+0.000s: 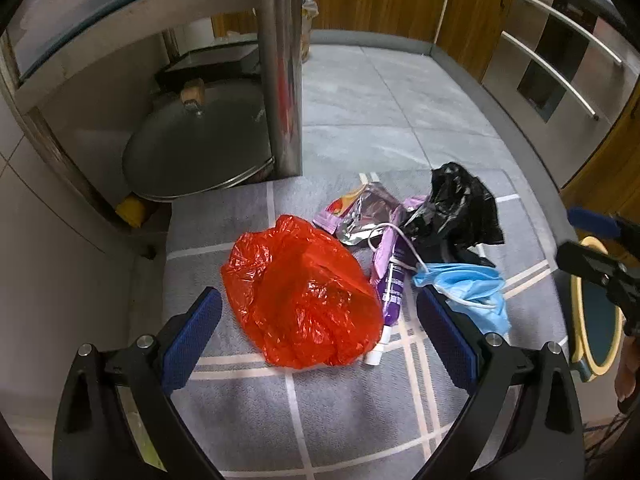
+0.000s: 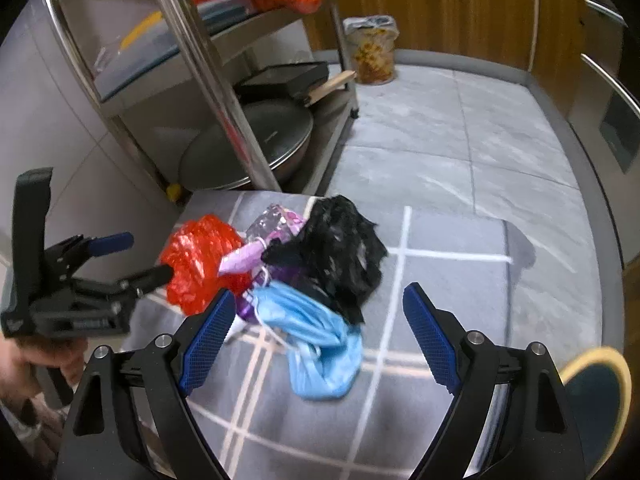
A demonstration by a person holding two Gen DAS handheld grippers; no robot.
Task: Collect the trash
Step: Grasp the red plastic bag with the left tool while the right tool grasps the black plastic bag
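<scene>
Both jaws are held wide open and empty, the left gripper (image 1: pixel 320 332) over the red plastic bag (image 1: pixel 304 292), the right gripper (image 2: pixel 316 340) over the blue face mask (image 2: pixel 320 344), the trash being piled on the grey rug (image 1: pixel 248 412) beside the metal rack (image 1: pixel 280 64).

I see the purple tube (image 1: pixel 390 280) partly buried under the black bag (image 1: pixel 460 204), the yellow-rimmed bin (image 2: pixel 600 392) cut off by my right view's edge, and the blue mask (image 2: pixel 320 344) smeared by blur there.
</scene>
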